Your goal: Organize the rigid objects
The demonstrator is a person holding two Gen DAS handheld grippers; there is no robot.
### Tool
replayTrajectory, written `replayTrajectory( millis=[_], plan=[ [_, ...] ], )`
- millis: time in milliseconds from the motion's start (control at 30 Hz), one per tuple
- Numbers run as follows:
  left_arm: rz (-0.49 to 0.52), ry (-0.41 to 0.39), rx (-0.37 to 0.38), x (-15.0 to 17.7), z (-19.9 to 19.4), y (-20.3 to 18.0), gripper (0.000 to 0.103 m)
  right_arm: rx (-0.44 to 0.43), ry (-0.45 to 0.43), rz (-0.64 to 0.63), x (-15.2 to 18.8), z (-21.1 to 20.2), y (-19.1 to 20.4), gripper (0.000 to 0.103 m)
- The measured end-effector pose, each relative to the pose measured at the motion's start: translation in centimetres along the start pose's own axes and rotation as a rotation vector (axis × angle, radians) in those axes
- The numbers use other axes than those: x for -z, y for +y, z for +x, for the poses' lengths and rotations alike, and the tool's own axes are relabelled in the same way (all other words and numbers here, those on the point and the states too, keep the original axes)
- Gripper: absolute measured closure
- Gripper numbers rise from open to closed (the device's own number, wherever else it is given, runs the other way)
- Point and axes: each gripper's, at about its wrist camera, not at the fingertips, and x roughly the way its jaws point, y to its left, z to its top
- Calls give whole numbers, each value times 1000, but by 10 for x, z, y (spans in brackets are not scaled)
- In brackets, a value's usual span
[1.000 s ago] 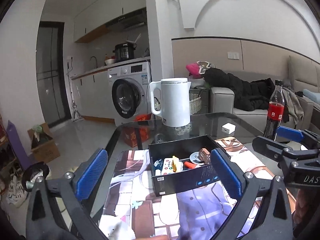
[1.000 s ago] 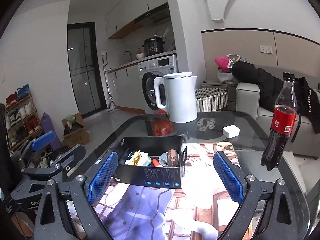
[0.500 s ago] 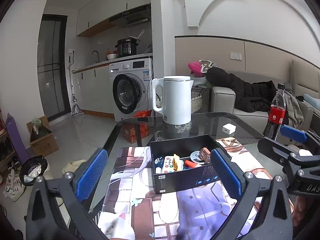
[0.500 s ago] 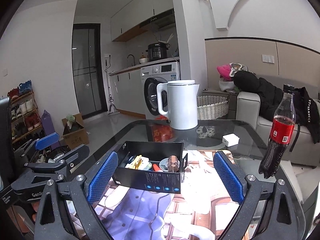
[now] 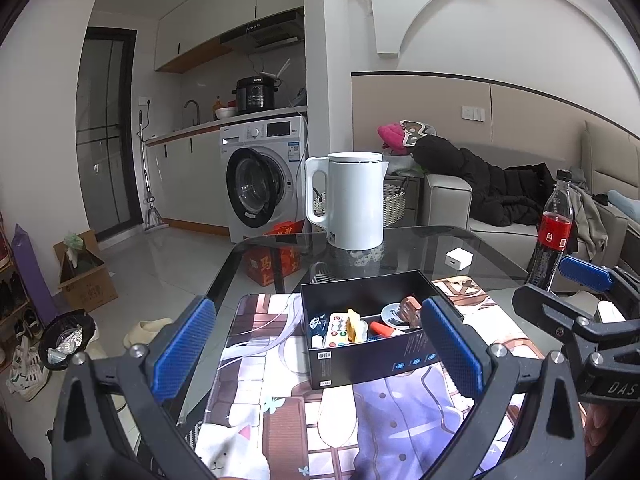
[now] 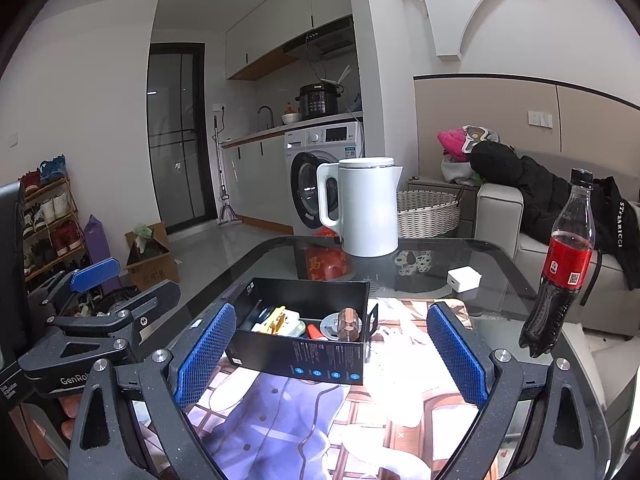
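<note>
We see a black box [image 5: 372, 354] on a purple-and-brown cartoon-print mat [image 5: 256, 392], a white kettle [image 5: 354, 200], a red-labelled dark cola bottle [image 6: 562, 264], and blue ribbed pads [image 6: 206, 354] on the black grippers.

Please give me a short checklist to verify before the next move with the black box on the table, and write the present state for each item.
1. Left claw open and holding nothing: ok.
2. Right claw open and holding nothing: ok.
3. Black box upright on the printed mat, open side up: ok.
4. Small objects inside the box, none seen lying on the mat beside it: ok.
5. Way to the box free of the white kettle and the cola bottle, both standing apart from it: ok.
6. White charger cube on the glass behind the box, whether it also must go in: cannot tell.
</note>
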Motion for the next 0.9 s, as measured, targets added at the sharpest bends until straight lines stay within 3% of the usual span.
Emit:
replayTrajectory(
  millis=[900],
  plan=[
    [2, 2, -5, 1, 2, -2, 0, -14, 3, -9, 1, 1, 0, 5]
  ],
)
